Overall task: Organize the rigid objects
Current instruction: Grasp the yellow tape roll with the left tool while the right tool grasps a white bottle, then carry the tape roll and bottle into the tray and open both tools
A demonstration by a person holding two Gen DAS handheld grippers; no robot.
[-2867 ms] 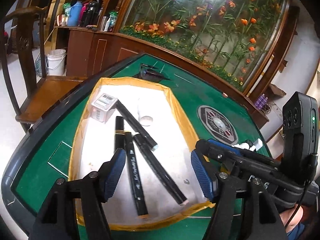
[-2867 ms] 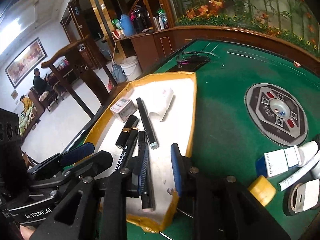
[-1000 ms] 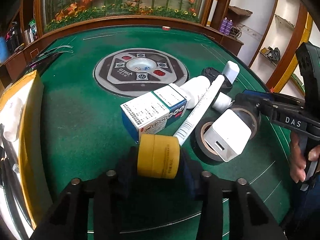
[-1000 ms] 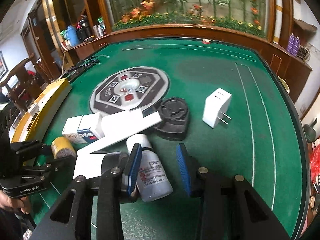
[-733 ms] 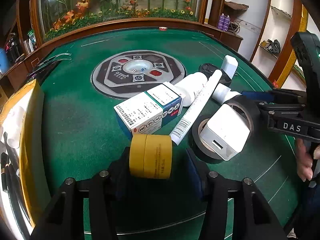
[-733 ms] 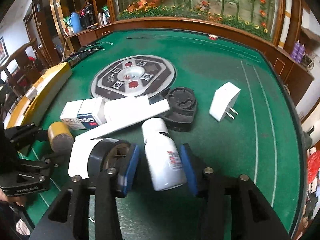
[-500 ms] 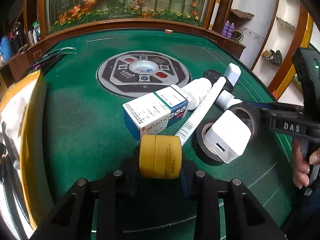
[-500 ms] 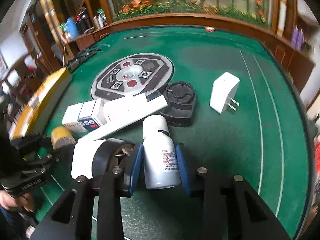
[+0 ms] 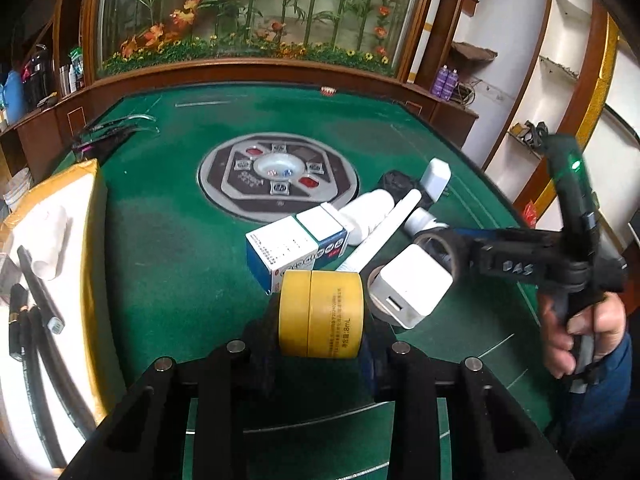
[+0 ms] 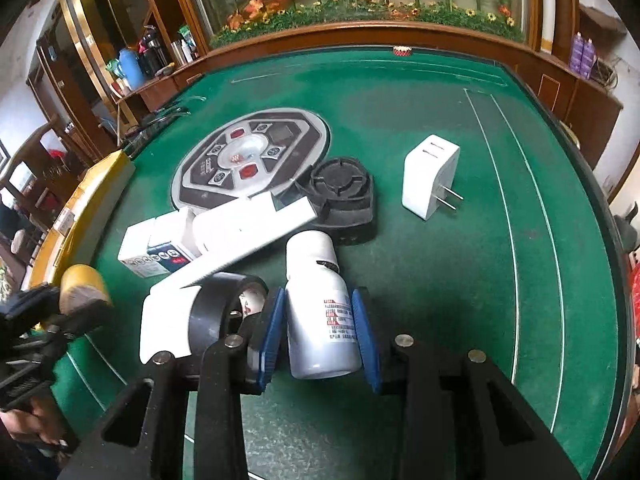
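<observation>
Left wrist view shows the left gripper (image 9: pixel 321 340) pinching the yellow jar (image 9: pixel 321 314), the right gripper (image 10: pixel 318 338) pinching the bottle (image 10: pixel 320 312), near the table's front edge; smooth round sides may slip.

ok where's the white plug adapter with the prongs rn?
Right wrist view, upper right: the white plug adapter lies alone on the green felt, right of the black round base.
</observation>
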